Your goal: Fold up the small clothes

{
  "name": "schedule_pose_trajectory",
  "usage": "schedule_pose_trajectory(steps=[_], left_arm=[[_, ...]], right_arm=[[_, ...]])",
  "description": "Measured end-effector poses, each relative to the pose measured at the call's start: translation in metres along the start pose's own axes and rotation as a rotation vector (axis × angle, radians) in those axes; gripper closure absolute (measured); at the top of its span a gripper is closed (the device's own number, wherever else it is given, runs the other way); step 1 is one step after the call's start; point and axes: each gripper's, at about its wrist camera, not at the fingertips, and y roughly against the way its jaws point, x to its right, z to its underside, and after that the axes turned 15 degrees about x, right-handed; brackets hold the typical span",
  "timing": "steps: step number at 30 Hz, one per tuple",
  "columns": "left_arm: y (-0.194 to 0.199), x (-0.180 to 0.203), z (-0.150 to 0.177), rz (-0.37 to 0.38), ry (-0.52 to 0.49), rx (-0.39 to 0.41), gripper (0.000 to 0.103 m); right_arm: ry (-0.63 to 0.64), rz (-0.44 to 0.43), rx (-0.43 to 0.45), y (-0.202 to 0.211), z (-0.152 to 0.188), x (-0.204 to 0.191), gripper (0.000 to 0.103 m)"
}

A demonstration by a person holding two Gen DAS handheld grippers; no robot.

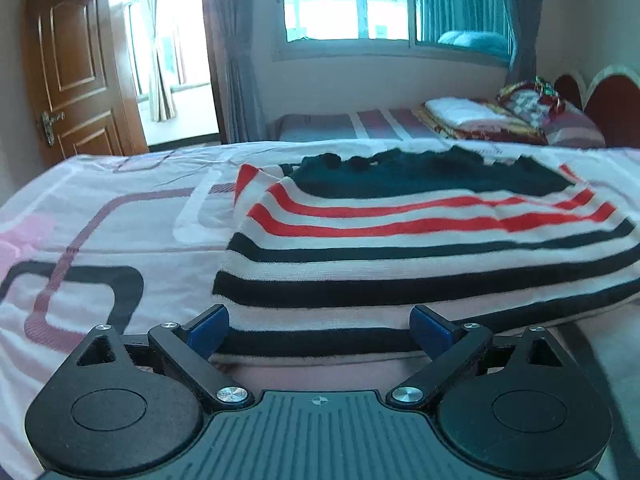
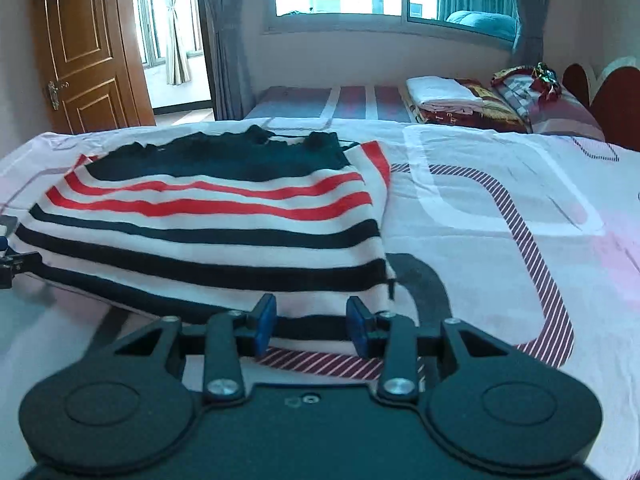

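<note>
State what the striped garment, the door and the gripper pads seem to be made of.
Striped garment: soft knit, likely cotton or acrylic; fine ribbed texture, limp drape.
Door: varnished wood or wood veneer; glossy brown raised panels.
Right gripper pads: blue, matte, probably rubber or plastic; unclear which.

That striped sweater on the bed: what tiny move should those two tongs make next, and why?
Probably close both on the near hem. The striped sweater lies flat; the left tongs and right tongs stand open at that edge, gripping nothing.
</note>
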Motion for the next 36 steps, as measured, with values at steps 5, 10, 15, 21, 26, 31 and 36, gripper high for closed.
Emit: schedule_pose_trajectory(steps=[5, 10, 15, 21, 26, 31, 36], left_arm=[[0.01, -0.023, 0.017, 0.019, 0.269, -0.073, 0.023], [0.001, -0.062, 0.042, 0.016, 0.676, -0.055, 0.029], [-0.02, -0.077, 0.05, 0.007, 0.84, 0.024, 0.029], [-0.05, -0.082, 0.046, -0.006, 0.912, 0.079, 0.029], [-0.072, -0.089, 0.038, -0.035, 0.909, 0.06, 0.056], [-0.081, -0.099, 0.04, -0.013, 0.909, 0.036, 0.073], [-0.063, -0.107, 0.052, 0.029, 1.011, 0.128, 0.084]], right_arm=[[-0.014, -0.058, 0.024, 0.015, -0.009, -0.018, 0.072], [-0.055, -0.124, 0.018, 0.013, -0.017, -0.032, 0.088], [-0.098, -0.16, 0.006, -0.003, -0.02, -0.042, 0.087], [-0.158, -0.189, -0.006, -0.044, -0.03, -0.043, 0.088], [-0.184, -0.25, -0.018, -0.08, -0.034, -0.055, 0.095], [-0.135, -0.289, -0.016, -0.104, -0.033, -0.089, 0.097], [-0.059, -0.254, -0.03, -0.106, -0.029, -0.103, 0.099]])
